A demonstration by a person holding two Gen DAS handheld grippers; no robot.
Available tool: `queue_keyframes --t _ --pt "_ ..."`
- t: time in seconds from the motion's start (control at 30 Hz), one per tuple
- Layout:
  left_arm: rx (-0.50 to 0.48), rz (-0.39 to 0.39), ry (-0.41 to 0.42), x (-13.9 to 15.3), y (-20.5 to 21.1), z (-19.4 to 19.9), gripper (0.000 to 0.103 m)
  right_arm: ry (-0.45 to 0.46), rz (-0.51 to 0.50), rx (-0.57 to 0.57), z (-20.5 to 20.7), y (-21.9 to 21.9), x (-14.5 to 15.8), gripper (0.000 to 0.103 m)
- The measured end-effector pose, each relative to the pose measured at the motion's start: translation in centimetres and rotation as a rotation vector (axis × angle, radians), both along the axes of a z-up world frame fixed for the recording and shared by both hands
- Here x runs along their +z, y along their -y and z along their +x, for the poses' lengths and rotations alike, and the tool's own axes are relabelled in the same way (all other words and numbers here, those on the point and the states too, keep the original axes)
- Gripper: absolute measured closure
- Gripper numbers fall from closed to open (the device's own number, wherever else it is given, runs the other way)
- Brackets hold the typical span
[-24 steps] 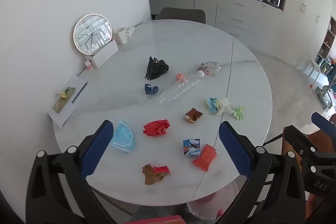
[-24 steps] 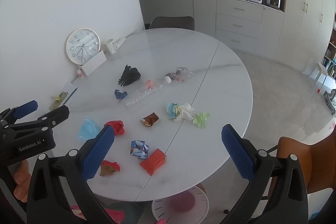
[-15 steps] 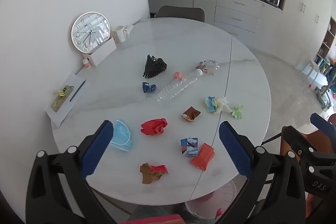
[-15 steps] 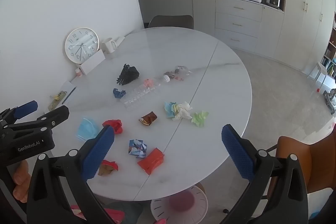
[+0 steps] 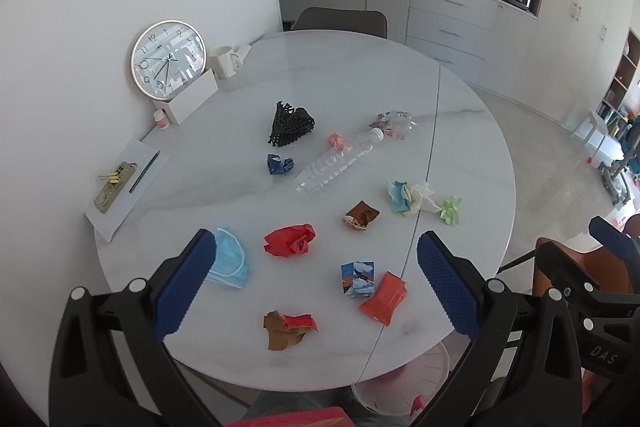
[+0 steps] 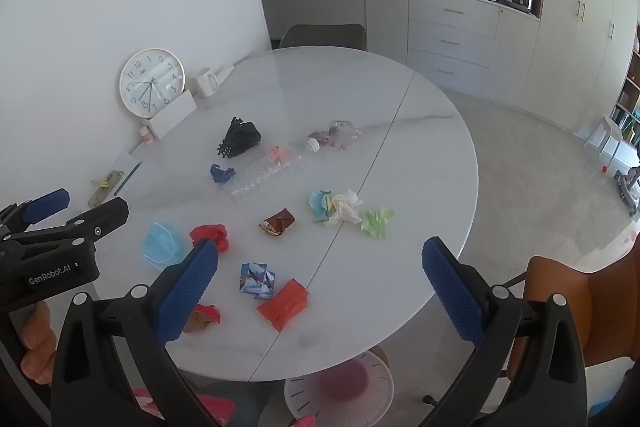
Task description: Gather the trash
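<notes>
Both claws hang above the near edge of the round white marble table (image 5: 472, 131), and neither has hold of anything. The left gripper (image 5: 316, 287) has its blue-padded jaws spread wide at the bottom of its view; the right gripper (image 6: 320, 291) is spread just as wide.

Between the left jaws, low in the frame, lie a crumpled brown-and-red wrapper (image 5: 289, 327), a flat orange-red packet (image 5: 384, 298) and, touching it, a small blue printed carton (image 5: 358, 278). By the left pad lies a light blue face mask (image 5: 229, 262), with a crumpled red plastic bag (image 5: 290, 241) near it.

Toward frame centre sit a brown foil wrapper (image 5: 361, 216), a clump of blue and white tissues (image 5: 409, 197) and a green paper wad (image 5: 451, 210). Beyond lie a clear plastic bottle (image 5: 340, 163) on its side, a dark blue scrap (image 5: 280, 163) and black plastic netting (image 5: 291, 123).

At the upper left a round gold-rimmed wall clock (image 5: 169, 59) leans against the wall.
</notes>
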State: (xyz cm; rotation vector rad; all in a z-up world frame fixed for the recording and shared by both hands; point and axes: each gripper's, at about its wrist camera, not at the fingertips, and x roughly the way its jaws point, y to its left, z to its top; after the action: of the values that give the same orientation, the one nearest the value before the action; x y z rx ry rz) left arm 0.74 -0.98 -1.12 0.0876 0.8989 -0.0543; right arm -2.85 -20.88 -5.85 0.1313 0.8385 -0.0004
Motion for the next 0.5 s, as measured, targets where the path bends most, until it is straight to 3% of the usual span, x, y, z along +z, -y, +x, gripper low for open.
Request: queue_keyframes --t 0.5 --pt "-0.004 -0.009 -0.009 -0.06 -0.14 0.20 0.006 -0.010 0.001 -0.002 0.28 -0.01 -0.15 0.002"
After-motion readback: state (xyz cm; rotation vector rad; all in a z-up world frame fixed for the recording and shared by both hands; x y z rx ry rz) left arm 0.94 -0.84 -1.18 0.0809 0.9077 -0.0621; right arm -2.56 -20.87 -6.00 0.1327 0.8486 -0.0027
